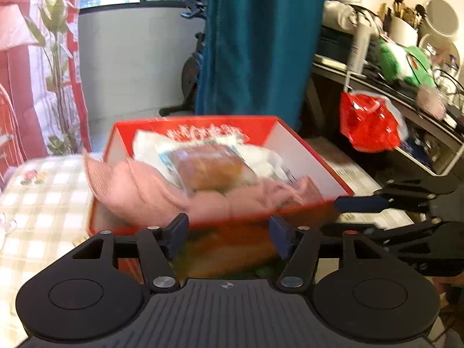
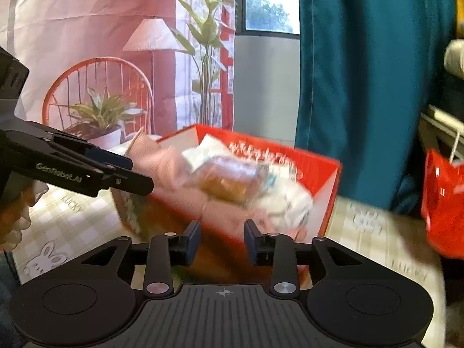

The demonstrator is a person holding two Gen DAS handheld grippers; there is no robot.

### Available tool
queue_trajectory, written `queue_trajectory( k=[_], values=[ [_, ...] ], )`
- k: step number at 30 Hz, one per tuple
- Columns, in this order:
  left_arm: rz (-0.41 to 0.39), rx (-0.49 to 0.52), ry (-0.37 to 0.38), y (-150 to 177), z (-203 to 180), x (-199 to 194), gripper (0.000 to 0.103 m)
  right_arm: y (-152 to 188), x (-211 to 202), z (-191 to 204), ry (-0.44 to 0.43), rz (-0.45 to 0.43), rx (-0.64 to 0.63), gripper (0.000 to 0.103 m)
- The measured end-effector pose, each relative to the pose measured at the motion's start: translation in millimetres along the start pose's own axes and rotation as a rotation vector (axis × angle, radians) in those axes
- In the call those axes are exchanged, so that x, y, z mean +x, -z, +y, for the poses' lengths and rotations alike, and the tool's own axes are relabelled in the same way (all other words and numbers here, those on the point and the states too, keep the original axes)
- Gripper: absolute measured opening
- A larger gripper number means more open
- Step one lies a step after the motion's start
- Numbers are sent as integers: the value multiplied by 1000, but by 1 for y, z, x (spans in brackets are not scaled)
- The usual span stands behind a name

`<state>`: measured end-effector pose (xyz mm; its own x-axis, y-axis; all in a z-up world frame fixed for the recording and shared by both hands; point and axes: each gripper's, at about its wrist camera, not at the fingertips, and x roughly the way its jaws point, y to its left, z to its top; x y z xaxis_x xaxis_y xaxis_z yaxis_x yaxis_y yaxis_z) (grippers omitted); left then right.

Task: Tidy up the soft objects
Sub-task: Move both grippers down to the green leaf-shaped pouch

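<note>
We have both claws apart and empty: the left claw (image 1: 229, 236) stands wide, the right claw (image 2: 222, 242) narrower, and nothing sits between the pads of either. Both hover just in front of the red box (image 1: 307, 156) on the checked desk (image 1: 43, 185).

The soft things are in the box: a pink cloth (image 1: 139, 188) bunched along the near side, with one corner hanging over the left wall, a wrapped bun (image 1: 211, 168) lying on top of it, and white packets (image 1: 261, 156) behind.

Our worries from here:
- The cloth corner draped over the wall could catch on a claw passing by and drag the cloth, and the bun on it, out of the box.
- The bun rests loosely on bunched fabric; a nudge to the box could tip it off.
- The box looks light, so a claw bumping its near wall may push it across the desk.
- Our two claws are close together at the right, and could knock each other.
- The pictures are blurred, so we cannot tell exact clearances.
</note>
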<state>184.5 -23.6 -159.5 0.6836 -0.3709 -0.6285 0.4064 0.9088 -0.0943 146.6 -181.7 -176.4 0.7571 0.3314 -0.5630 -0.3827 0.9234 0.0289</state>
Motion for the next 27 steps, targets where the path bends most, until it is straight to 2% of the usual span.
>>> queue_trajectory(
  k=[6,12,16,27],
  values=[
    [84,-57,69,28,-6,18,66,42,9,5,-5,94,30,40],
    [134,-95,126,43,-9,38,66,78,25,17,0,158,-32,44],
    [175,-136,163,48,-10,58,65,89,35,19,-23,182,-30,49],
    [250,-193,227,61,-18,107,64,96,56,17,-60,190,0,50]
  ],
)
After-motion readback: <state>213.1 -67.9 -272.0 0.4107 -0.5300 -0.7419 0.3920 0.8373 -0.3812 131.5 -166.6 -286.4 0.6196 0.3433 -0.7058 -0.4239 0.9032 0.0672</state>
